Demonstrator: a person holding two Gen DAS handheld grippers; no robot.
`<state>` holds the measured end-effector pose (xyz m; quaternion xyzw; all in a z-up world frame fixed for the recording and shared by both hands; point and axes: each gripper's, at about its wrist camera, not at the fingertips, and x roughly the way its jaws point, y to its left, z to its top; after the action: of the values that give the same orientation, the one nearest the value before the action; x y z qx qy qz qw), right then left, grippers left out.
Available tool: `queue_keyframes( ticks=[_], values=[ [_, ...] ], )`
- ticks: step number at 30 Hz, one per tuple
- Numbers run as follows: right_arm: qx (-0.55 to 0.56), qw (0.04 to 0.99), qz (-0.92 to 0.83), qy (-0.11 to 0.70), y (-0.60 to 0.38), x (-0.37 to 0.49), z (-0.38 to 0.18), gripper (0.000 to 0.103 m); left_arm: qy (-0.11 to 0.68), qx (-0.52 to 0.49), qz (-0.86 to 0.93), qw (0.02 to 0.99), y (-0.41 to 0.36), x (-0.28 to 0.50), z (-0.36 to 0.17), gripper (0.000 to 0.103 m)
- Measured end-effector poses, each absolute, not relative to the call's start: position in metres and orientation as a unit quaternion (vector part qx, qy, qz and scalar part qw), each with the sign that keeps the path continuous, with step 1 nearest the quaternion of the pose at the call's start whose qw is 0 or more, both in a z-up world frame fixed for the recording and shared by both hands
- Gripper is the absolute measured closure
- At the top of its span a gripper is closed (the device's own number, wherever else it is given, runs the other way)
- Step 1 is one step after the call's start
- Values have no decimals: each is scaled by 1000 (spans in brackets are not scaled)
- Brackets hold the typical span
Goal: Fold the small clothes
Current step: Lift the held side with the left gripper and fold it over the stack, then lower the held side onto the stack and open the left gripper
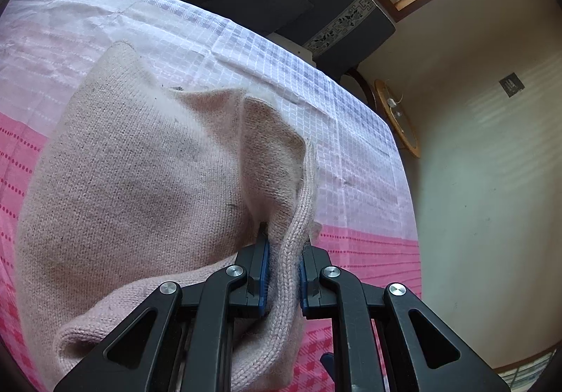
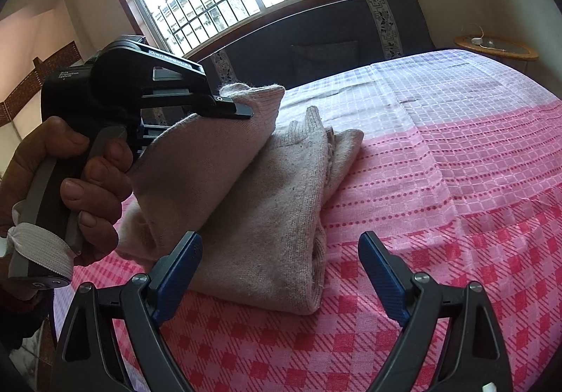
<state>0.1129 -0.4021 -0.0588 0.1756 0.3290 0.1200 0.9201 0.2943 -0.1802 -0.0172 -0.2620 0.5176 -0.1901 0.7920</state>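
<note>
Knitwear in pale pink, a small sweater (image 2: 267, 202), lies partly folded on the pink checked bedspread (image 2: 456, 216), filling the middle of the right wrist view and most of the left wrist view. Left gripper (image 1: 283, 272) is clenched on a ribbed edge of the sweater (image 1: 140, 188), the blue pads pressing the fabric from both sides at lower centre of the frame. In the right wrist view, a hand (image 2: 70, 181) at the left edge holds that tool, lifting a flap of the garment. Right gripper (image 2: 281, 272) hangs released, jaws wide, low in the frame just in front of the fold, touching nothing
</note>
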Motion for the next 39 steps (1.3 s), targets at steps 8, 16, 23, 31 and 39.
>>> queue_keyframes(
  ticks=[8, 16, 23, 31, 39],
  values=[
    [175, 920, 121, 329, -401, 112, -58, 14, 522, -263, -186, 790, -185, 296, -21, 90],
    [175, 920, 121, 329, -400, 113, -58, 14, 527, -263, -185, 787, -189, 296, -24, 90],
    [176, 920, 121, 329, -401, 112, -58, 14, 534, -263, -187, 781, -191, 298, -27, 90],
    [175, 920, 122, 329, -401, 112, -58, 14, 540, -260, -189, 777, -191, 301, -29, 90],
    [175, 920, 122, 329, -399, 112, -57, 14, 548, -255, -196, 772, -193, 301, -29, 89]
  ],
)
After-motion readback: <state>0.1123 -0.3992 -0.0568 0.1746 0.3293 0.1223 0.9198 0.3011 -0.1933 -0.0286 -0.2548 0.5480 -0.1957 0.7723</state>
